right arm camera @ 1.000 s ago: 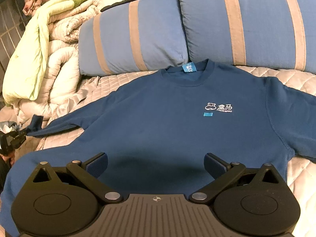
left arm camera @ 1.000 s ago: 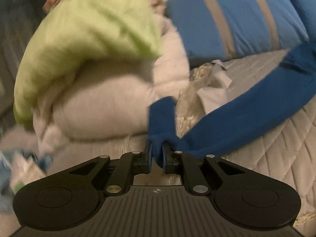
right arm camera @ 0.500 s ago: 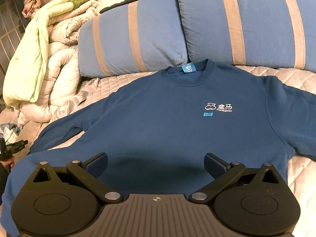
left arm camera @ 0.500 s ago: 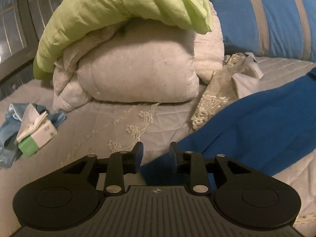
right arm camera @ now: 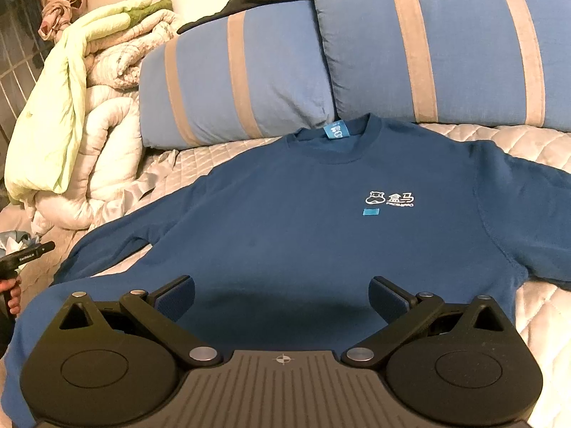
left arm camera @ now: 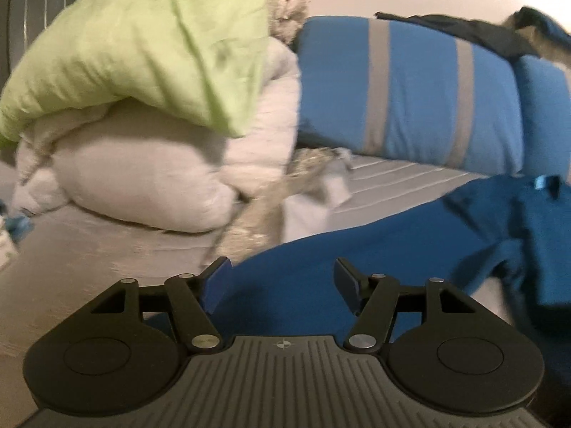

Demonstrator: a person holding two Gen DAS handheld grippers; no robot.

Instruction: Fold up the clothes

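Spreading stage: blue sweatshirt [right arm camera: 292, 221] lies face up on the quilted bed [right arm camera: 535, 142], sleeves out. Left gripper [left arm camera: 282, 273] jaws opening, nothing clamped, sleeve [left arm camera: 321, 249] beneath. Right gripper [right arm camera: 282, 294] gapes empty above hem. Likely next: pinch a sleeve, fold inward.

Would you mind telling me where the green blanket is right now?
In the right wrist view the green blanket hangs at the far left, draped over the white quilt, left of the striped pillows.

At your ten o'clock, a lime quilt [right arm camera: 46, 125] drapes white bedding [right arm camera: 107, 149]; striped blue pillows [right arm camera: 242, 82] sit at twelve.
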